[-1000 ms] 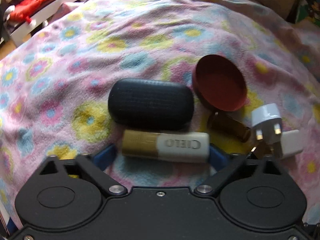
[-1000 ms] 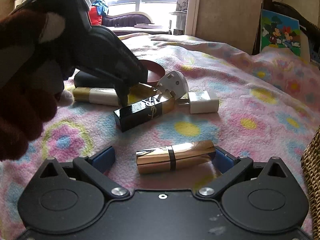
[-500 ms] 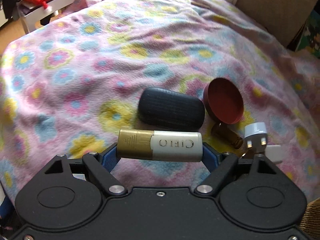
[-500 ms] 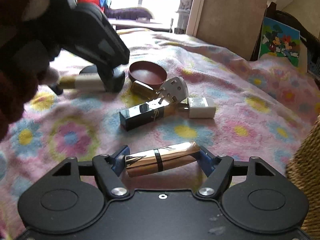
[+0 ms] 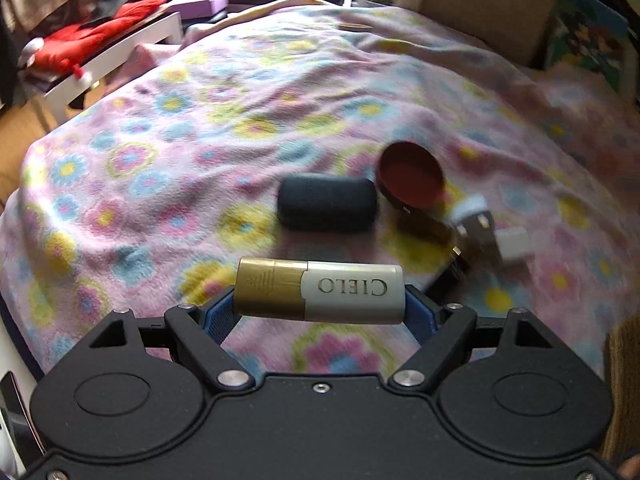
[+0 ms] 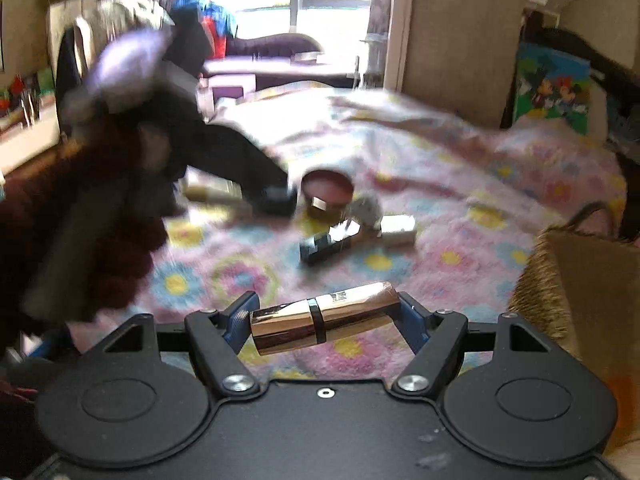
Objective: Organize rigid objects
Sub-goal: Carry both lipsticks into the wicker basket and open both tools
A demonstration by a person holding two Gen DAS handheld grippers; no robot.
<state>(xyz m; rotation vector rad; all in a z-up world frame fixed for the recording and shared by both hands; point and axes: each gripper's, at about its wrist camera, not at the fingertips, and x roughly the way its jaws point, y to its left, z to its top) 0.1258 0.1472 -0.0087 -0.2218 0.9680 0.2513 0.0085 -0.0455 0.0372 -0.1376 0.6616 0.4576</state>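
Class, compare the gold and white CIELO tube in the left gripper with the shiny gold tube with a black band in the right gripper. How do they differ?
The gold and white CIELO tube is matt, half gold and half white; the shiny gold tube with a black band is mirror-like gold all over. The CIELO tube carries lettering; the shiny tube shows only a thin black ring. The CIELO tube lies level; the shiny tube tilts up to the right. Both are cylinders clamped end to end, lifted clear of the flowered blanket.
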